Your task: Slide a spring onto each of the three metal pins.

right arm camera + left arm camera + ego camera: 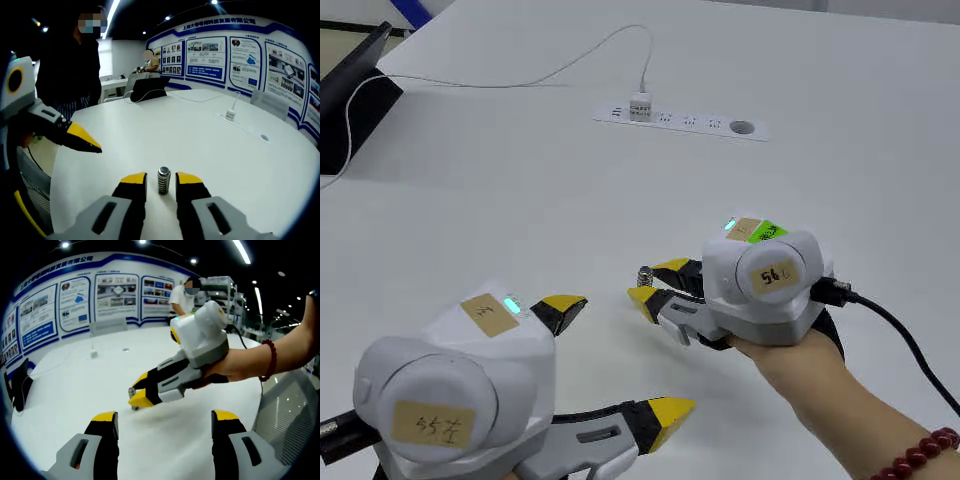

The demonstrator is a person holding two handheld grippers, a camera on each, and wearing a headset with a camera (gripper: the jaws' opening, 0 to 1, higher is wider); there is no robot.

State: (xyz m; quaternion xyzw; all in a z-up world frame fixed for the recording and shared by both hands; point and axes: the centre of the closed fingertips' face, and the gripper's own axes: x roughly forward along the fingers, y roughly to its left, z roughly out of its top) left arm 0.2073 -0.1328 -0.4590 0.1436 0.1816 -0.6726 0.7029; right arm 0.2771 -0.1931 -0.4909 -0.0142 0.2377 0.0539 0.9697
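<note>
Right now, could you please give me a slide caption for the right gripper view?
Yellow-tipped right hand-held gripper straddles a small upright coiled metal spring on the white table.

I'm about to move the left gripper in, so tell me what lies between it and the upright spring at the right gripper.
Nothing: the left gripper view shows bare white table between the left gripper and the spring.

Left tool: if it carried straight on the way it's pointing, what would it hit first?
Most likely the right tool, straight ahead over the white table, its jaws either side of a small spring. Depth is hard to judge.
</note>
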